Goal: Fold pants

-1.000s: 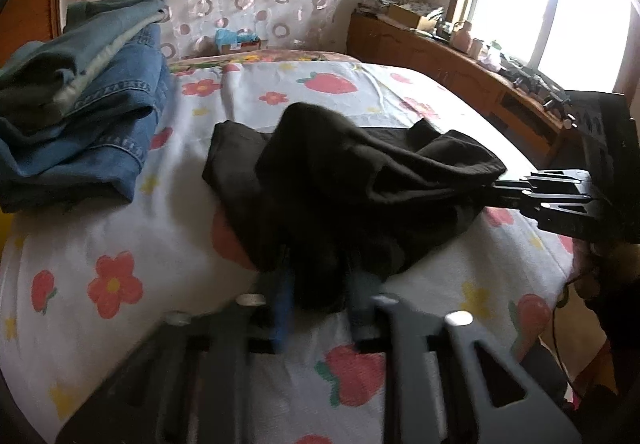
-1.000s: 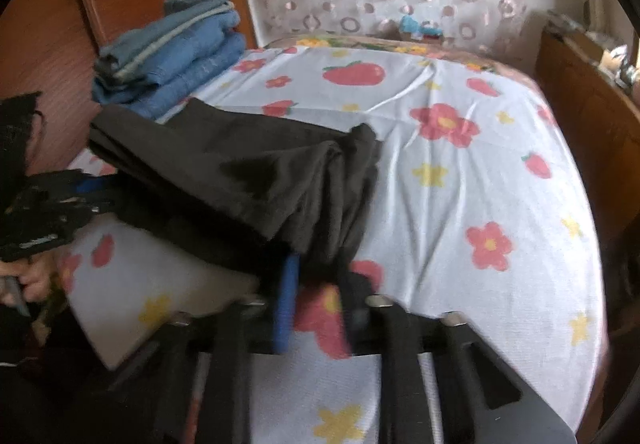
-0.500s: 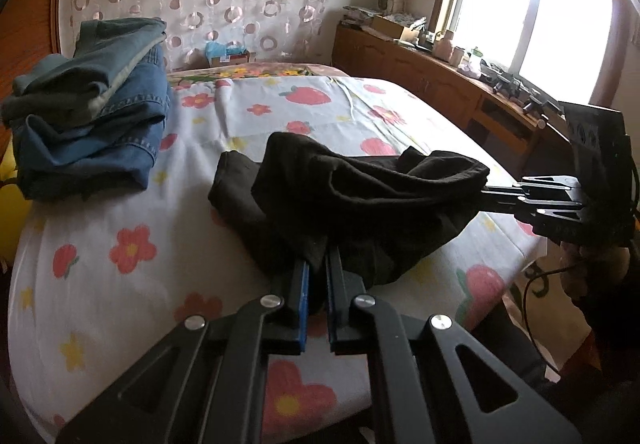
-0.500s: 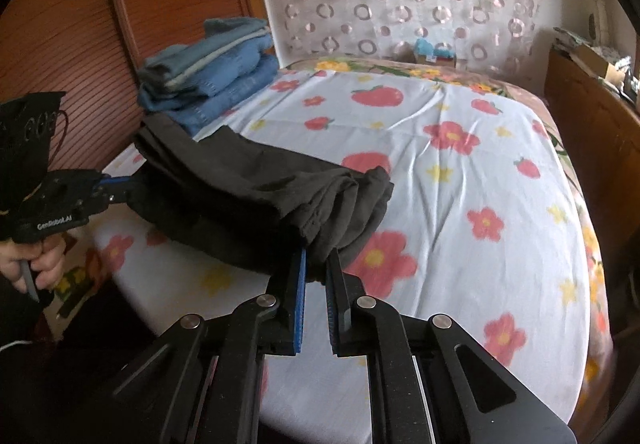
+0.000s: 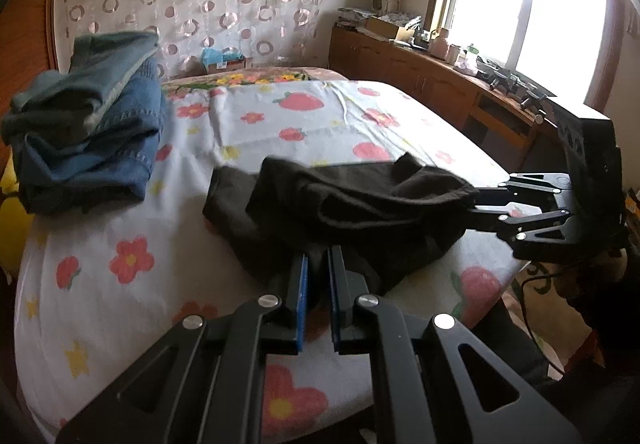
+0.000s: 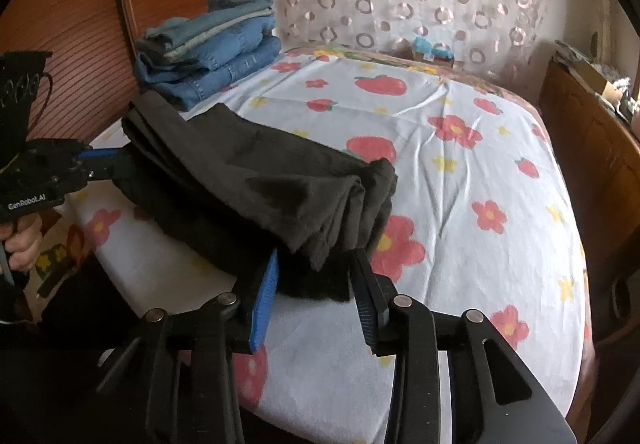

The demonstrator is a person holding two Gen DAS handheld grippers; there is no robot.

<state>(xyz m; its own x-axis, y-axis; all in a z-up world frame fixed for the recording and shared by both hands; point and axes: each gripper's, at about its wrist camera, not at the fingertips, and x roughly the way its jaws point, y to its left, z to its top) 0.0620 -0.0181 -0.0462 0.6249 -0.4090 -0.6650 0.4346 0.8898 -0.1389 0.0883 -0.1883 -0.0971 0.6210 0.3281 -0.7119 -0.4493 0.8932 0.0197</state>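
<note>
So the black pants (image 5: pixel 340 212) sit bunched at the bed's (image 5: pixel 304 116) near edge, left tool (image 5: pixel 318 276) clamped on one end to anchor the fold while the right tool (image 6: pixel 316 276) has just been opening, cloth loose between its jaws.

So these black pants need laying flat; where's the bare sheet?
Free: the bed sheet right of the black pants, out to the wooden cabinet. Crowded: the jeans stack by the headboard corner.
</note>
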